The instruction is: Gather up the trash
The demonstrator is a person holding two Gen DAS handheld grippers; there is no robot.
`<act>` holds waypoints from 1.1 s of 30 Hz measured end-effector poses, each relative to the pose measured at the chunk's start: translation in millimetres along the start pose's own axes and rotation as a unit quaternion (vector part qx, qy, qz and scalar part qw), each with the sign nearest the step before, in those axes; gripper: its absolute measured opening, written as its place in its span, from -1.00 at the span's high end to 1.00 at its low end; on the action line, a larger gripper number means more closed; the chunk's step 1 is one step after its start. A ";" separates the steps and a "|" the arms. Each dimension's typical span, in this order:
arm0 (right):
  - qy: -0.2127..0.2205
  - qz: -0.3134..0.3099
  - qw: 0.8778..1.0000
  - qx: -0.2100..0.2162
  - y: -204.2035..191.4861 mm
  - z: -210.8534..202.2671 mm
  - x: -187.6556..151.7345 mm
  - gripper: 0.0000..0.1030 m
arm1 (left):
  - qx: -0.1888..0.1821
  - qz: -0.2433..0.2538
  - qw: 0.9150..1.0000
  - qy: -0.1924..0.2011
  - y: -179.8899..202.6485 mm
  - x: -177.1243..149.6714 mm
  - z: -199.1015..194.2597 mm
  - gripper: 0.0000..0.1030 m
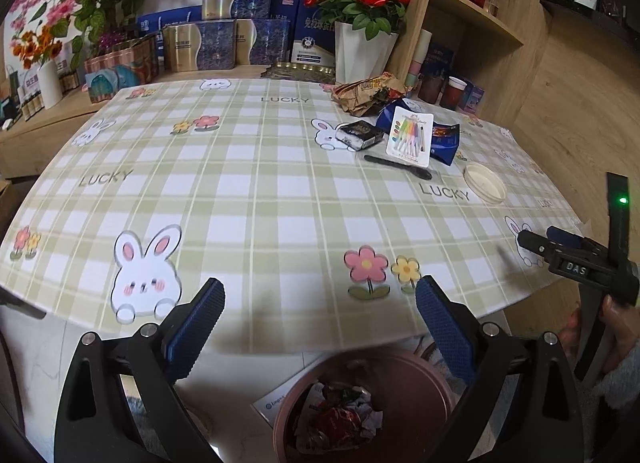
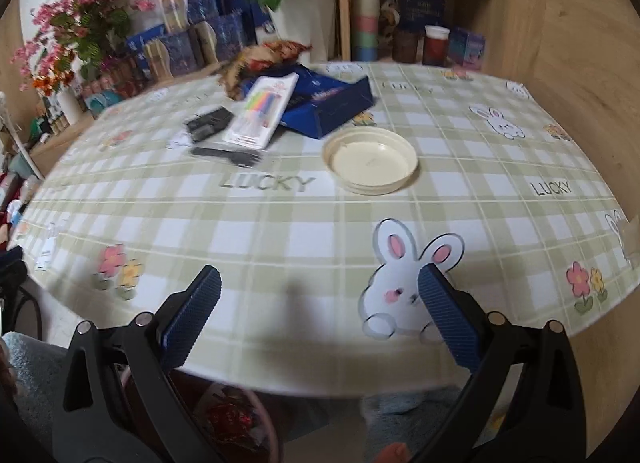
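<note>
littering table [image 1: 256, 191]: one lid [image 2: 370, 161], one fork [image 2: 226, 156], one bin [image 1: 362, 407]; both grippers' fingers apart, empty

tablecloth [image 1: 256, 183]: smooth, slightly glossy plastic-looking sheet, printed check
bin [image 1: 404, 367]: smooth matt reddish-brown plastic, crumpled paper and shiny red wrapper inside
lid [image 2: 370, 161]: cream plastic, smooth, soft sheen
fork [image 1: 400, 167]: black plastic, matt
brown bag [image 1: 368, 93]: creased paper
marker pack [image 1: 410, 137]: glossy card
shelf [image 1: 472, 19]: wood grain, matt
left gripper [image 1: 320, 323]: 2 blue ribbed rubbery pads, black plastic arms, metal rivets
</note>
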State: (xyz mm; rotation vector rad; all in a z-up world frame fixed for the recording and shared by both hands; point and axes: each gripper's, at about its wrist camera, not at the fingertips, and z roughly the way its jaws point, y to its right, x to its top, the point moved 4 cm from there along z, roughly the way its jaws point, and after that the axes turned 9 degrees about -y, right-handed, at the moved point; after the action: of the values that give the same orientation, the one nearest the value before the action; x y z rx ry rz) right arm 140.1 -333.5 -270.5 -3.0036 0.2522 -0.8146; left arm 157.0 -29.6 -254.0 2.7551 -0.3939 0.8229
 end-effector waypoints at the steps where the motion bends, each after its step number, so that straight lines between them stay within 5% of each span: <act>1: -0.005 -0.002 1.000 -0.004 2.6 4.4 2.7 -0.89 | 0.000 0.002 1.000 0.000 1.0 6.2 3.4 -0.82; 17: -0.108 0.021 0.994 -0.027 36.1 92.9 78.2 -0.89 | -0.030 0.022 0.999 -0.012 26.7 85.4 56.3 -0.82; 28: -0.083 0.032 0.996 -0.032 46.7 107.8 98.8 -0.89 | -0.049 0.051 0.997 -0.025 60.0 120.4 98.5 -0.82; 33: -0.058 0.015 0.998 -0.014 43.0 103.2 99.1 -0.69 | -0.064 0.076 0.994 -0.034 80.8 135.8 119.4 -0.82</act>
State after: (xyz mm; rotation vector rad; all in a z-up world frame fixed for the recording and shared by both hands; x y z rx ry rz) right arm 269.9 -394.3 -312.7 -3.0511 0.3080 -0.6358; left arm 299.9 -166.4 -262.6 2.6642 -0.6540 0.7139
